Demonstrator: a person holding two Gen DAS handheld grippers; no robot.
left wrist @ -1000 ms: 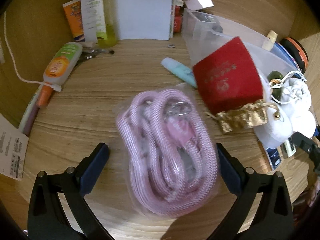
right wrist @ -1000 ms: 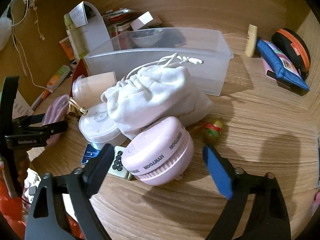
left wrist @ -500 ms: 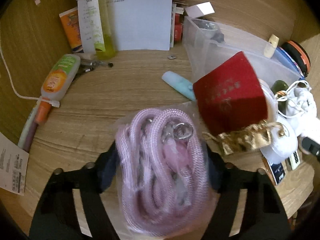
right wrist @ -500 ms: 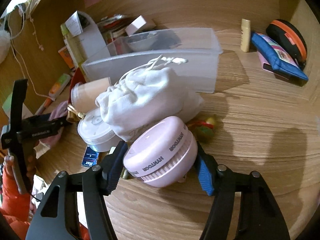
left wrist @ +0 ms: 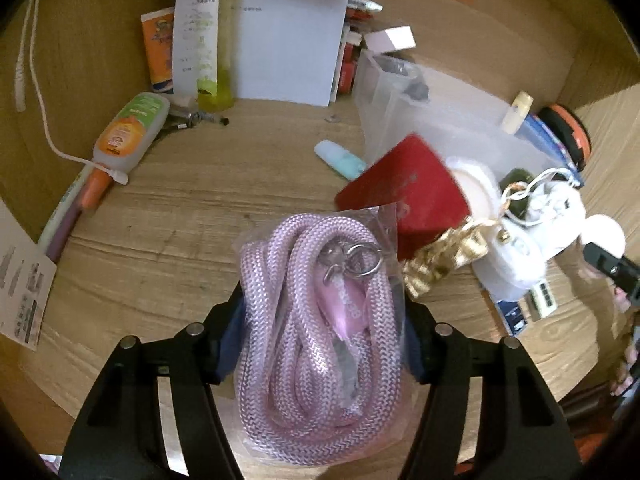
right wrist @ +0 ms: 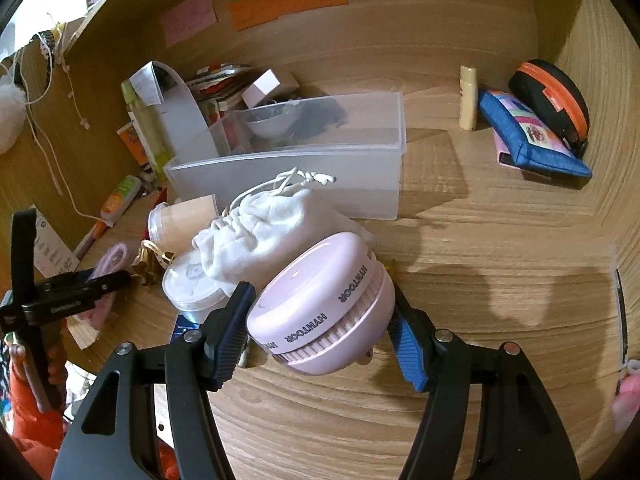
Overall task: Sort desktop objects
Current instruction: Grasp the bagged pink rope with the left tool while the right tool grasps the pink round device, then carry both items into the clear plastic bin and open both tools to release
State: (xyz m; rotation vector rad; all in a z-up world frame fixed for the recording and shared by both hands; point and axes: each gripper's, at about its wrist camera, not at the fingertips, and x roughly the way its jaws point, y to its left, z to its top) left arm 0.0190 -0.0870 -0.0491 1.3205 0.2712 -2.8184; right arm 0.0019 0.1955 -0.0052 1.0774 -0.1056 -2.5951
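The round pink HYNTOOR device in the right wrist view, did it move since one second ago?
Yes. The round pink HYNTOOR device now sits tilted, raised against the white drawstring pouch, clamped in the right gripper.

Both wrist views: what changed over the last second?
Both tools closed. The left tool went from wide open to clamped on the bagged pink rope and raised it off the desk. The right tool shut on the pink HYNTOOR device, now tilted up. The clear bin, white pouch and red pouch stayed put.
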